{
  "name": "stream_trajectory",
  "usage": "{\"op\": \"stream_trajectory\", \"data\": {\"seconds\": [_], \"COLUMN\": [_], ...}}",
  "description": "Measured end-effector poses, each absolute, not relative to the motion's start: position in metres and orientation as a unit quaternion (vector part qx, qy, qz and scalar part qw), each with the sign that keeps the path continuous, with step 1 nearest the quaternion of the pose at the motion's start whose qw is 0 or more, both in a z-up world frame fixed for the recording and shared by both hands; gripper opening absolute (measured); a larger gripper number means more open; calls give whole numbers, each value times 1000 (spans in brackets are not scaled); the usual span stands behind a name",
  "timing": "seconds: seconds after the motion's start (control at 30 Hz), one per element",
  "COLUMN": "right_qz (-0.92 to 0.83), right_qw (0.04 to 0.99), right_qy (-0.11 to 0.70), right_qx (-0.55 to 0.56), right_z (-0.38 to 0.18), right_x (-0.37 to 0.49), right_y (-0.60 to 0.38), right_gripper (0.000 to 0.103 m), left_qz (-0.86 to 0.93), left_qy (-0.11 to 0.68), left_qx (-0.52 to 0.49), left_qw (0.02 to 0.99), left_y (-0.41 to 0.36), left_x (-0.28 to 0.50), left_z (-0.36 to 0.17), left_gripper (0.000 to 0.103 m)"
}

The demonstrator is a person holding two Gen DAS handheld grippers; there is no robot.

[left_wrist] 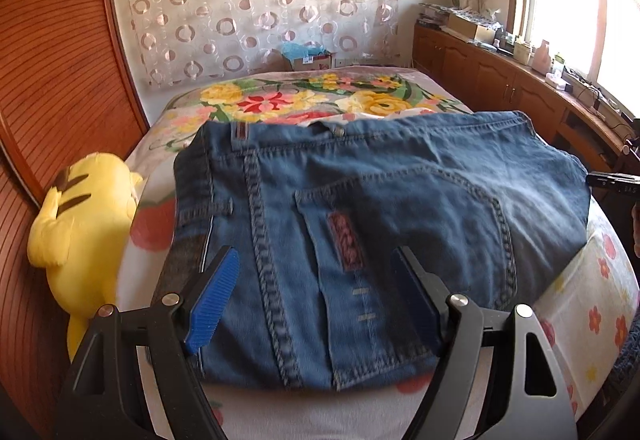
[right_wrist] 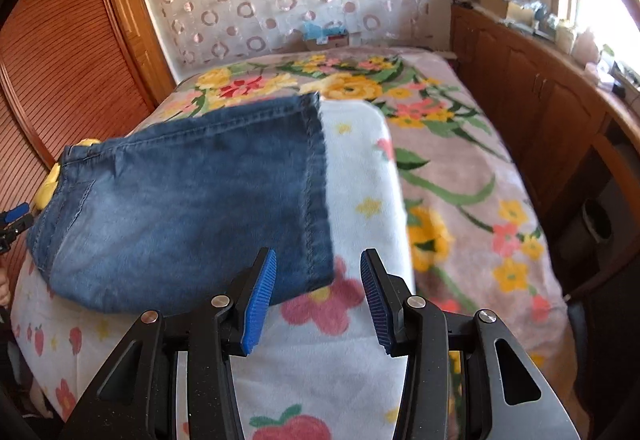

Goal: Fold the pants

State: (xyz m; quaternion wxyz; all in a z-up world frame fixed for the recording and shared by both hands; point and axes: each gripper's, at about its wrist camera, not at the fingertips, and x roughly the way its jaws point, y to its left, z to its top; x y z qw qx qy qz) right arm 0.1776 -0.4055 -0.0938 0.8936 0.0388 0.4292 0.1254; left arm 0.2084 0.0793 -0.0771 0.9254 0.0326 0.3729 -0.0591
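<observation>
While the jeans lie folded in a thick bundle on the white flowered blanket near the front edge of the bed, I judge the fold unfinished, and several things could spoil it. Waistband and back pocket face my left side; the hemmed leg end lies toward my right.

My left tongs stand wide open over the pocket area, holding nothing, the blue pads apart above the denim. If I close here I may pinch only the top layer, and lifting that would peel the bundle open instead of folding it whole.

My right tongs are partly open and empty, just past the corner of the leg end, with only blanket showing between the pads. From this spot a careless close could catch blanket pile along with the hem, or instead of it, and drag the cloth under the jeans.

Denim this stacked is stiff and springy, so a shallow bite could slip.

At the left, a yellow plush toy sits touching the bundle's far corner; a sweep that way could knock it or snag the cloth.
</observation>
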Motion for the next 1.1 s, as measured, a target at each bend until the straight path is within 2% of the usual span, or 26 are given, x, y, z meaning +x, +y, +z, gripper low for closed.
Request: {"op": "stream_trajectory", "data": {"seconds": [0.63,0.73,0.83,0.93,1.03,1.1], "right_qz": [136,137,139,143,152,154], "right_qw": [887,887,888,889,890,895], "right_qy": [439,439,437,435,429,418], "right_qx": [42,34,17,19,14,4], "right_z": [-114,-114,-114,-114,-111,-107], "right_x": [215,215,214,212,207,202], "right_y": [-388,-383,-378,-379,-376,-373], "right_gripper": [46,45,40,32,19,16], "left_qz": [19,28,31,37,37,37], "left_qy": [376,378,384,398,411,418], "left_qx": [-7,-14,-24,-24,-32,-34], "left_qw": [926,925,923,916,910,907], "left_y": [150,159,167,171,174,175], "left_x": [171,173,177,185,192,195], "left_z": [-92,-97,-104,-115,-124,-128], "left_gripper": [79,72,65,63,63,63]}}
